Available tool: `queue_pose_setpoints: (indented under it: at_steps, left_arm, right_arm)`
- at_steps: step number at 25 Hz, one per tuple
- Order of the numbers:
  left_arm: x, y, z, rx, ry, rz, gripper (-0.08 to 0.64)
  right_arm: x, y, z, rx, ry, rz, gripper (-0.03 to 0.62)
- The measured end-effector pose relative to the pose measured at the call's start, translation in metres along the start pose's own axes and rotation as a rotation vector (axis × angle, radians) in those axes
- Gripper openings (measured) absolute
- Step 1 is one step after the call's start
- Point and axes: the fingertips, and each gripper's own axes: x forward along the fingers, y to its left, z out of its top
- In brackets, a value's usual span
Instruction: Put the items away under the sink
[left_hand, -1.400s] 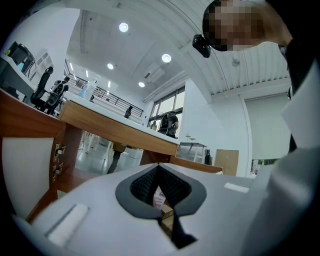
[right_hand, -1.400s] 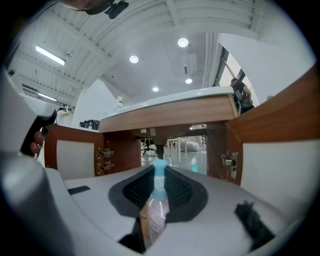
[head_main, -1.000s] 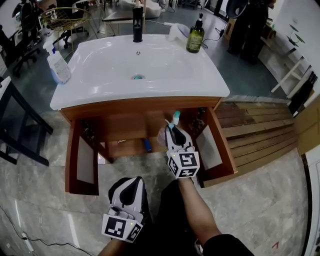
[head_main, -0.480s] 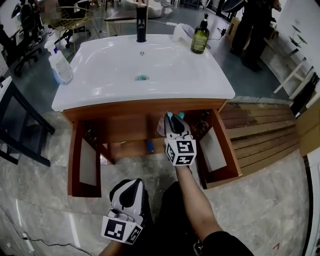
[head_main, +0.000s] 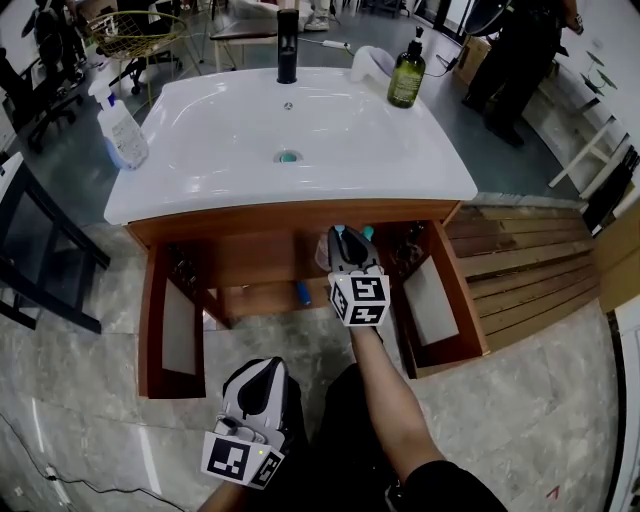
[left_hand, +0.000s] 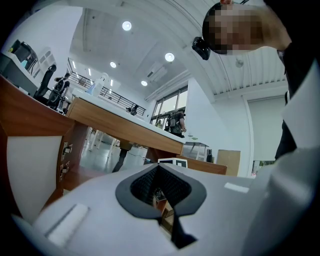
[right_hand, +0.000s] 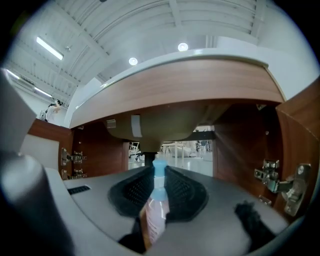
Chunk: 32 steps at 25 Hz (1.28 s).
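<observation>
Blue-capped bottle (right_hand: 154, 210) clamped in right gripper (head_main: 352, 235) fingers at cabinet (head_main: 240, 250); left gripper (head_main: 259, 370) fingers closed, empty.

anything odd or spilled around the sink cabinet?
Nothing spilled or damaged. Only oddity: a small blue item seems to lie flat on the cabinet floor. The bottle sits gripped in the right tongs.

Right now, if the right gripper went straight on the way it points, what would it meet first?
Probably the dark drain pipe under the basin, straight beyond the blue-capped bottle held by the right gripper; depth is unclear.
</observation>
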Motion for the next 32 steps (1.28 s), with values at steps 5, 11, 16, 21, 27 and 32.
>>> queue_pose_setpoints:
  at_steps: [5, 11, 16, 21, 27, 32]
  left_arm:
    - [0.001, 0.003, -0.002, -0.001, 0.006, 0.001, 0.005]
    - [0.001, 0.006, -0.002, -0.002, 0.006, 0.005, 0.005]
    - [0.001, 0.009, -0.001, 0.001, 0.009, 0.008, 0.005]
    - [0.000, 0.009, 0.000, 0.004, 0.007, 0.010, 0.005]
    - [-0.001, 0.010, -0.001, 0.001, 0.006, 0.009, 0.005]
    - [0.000, 0.010, -0.002, 0.000, 0.006, 0.006, 0.005]
  right_arm:
    - [0.004, -0.001, -0.001, -0.010, 0.003, 0.000, 0.071]
    - [0.008, 0.001, -0.001, -0.027, 0.002, 0.005, 0.071]
    - [0.010, 0.000, -0.002, -0.032, 0.002, -0.007, 0.071]
    - [0.013, 0.002, -0.002, -0.048, 0.009, -0.005, 0.072]
    - [0.012, -0.002, -0.001, -0.064, 0.004, -0.023, 0.100]
    - [0.006, -0.002, 0.005, -0.066, -0.021, -0.030, 0.107]
